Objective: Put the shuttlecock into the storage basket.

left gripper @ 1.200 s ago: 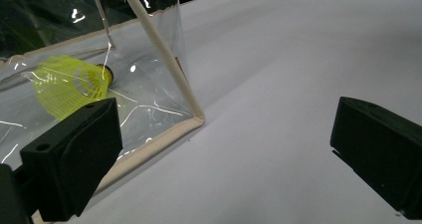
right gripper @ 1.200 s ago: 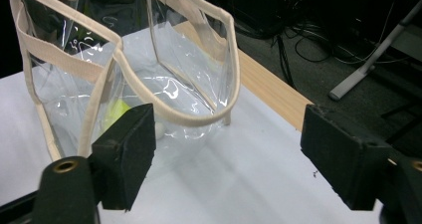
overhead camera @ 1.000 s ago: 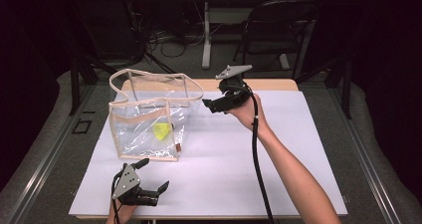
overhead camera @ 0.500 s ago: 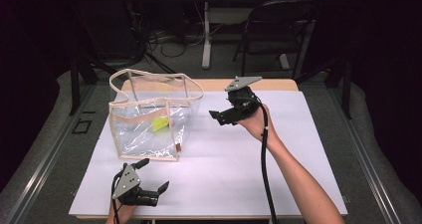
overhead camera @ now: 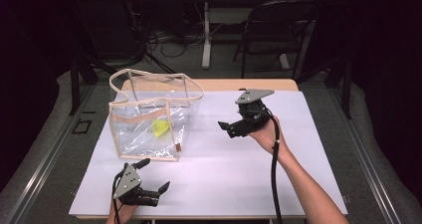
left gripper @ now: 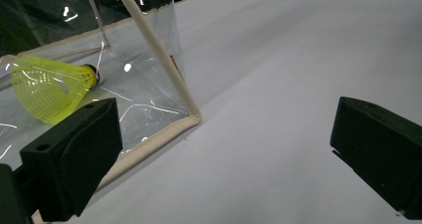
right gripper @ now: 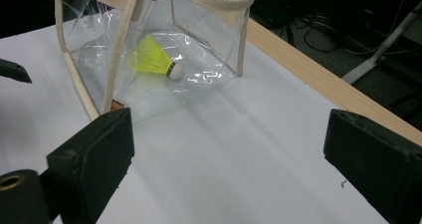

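Change since earlier frames: right gripper (overhead camera: 230, 129) drawn back from beside the bag's rim, toward the right and lower over the bench; jaws just opening further, nothing between them; left gripper (overhead camera: 153, 176) and shuttlecock's bag unmoved.
Bench (overhead camera: 298, 184): white-topped, wooden strip along far edge; carries bag and left gripper.
Bag (overhead camera: 149, 139): clear plastic, beige trim and handles; upright on left half of bench, mouth open upward; small brown tab at lower front corner.
Right gripper: held in right hand (overhead camera: 266, 134) above bench, well apart from bag, jaws pointing left toward it; jaws spread wide, empty; black cable trailing along forearm.
Left gripper: resting at near edge of bench, just in front of bag's near corner; jaws spread wide, empty; grey plate on top.
Shuttlecock (overhead camera: 159, 129): yellow skirt, white cork tip; lying on its side on bag's floor, inside the clear walls, seen through them in both gripper views (right gripper: 152, 58).
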{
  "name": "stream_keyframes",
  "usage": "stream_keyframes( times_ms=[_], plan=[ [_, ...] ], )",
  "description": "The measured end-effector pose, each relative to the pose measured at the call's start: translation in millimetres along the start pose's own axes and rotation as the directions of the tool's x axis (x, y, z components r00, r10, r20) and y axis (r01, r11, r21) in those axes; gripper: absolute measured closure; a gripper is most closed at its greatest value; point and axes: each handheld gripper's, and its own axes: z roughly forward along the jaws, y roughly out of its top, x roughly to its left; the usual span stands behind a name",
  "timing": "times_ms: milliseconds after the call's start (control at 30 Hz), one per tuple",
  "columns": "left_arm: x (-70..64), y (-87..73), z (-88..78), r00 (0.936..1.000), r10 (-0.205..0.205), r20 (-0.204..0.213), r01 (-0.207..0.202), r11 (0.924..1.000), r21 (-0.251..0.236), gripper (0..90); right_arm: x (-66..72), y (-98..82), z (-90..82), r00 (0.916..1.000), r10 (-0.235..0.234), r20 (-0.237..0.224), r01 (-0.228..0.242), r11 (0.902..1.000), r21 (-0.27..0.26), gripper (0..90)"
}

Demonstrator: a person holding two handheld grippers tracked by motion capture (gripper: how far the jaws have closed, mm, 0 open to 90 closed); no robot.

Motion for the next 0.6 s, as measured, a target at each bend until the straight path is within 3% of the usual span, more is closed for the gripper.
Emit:
stream_keyframes(
  times_ms=[600],
  plan=[
    [-0.8,0.2,0.0,1.0,-0.001,0.0,0.001,1.0,0.0,0.0,13.6,-34.2,-22.8,0.9998,-0.013,0.015,0.013,0.9999,-0.009,4.0]
  ],
)
